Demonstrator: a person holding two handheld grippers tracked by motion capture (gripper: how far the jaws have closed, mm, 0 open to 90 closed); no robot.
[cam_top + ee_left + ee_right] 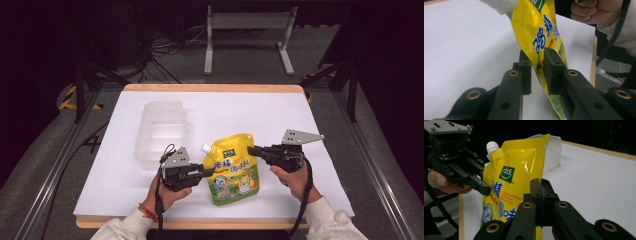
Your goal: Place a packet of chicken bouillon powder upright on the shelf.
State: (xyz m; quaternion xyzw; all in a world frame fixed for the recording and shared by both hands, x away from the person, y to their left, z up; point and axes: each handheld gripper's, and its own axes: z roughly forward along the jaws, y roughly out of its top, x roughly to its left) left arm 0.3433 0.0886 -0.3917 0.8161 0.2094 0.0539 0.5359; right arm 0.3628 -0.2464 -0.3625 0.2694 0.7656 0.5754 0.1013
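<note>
A yellow spouted pouch [232, 169] of chicken bouillon with a white cap stands raised off the white table [300, 120] between the two grippers. My right gripper [251, 149] is shut on the pouch's right edge; in the right gripper view its jaws [540, 182] are pressed together on the pouch [519, 175]. My left gripper [210, 171] is at the pouch's left edge. In the left gripper view the pouch [536, 30] passes between its jaws [536, 56], touching the right one, with a small gap at the left one.
A clear plastic container [161, 131] lies on the table left of the pouch and behind my left gripper; it also shows behind the pouch [554, 152]. The table's wooden front edge [200, 223] runs just ahead of the person's sleeves.
</note>
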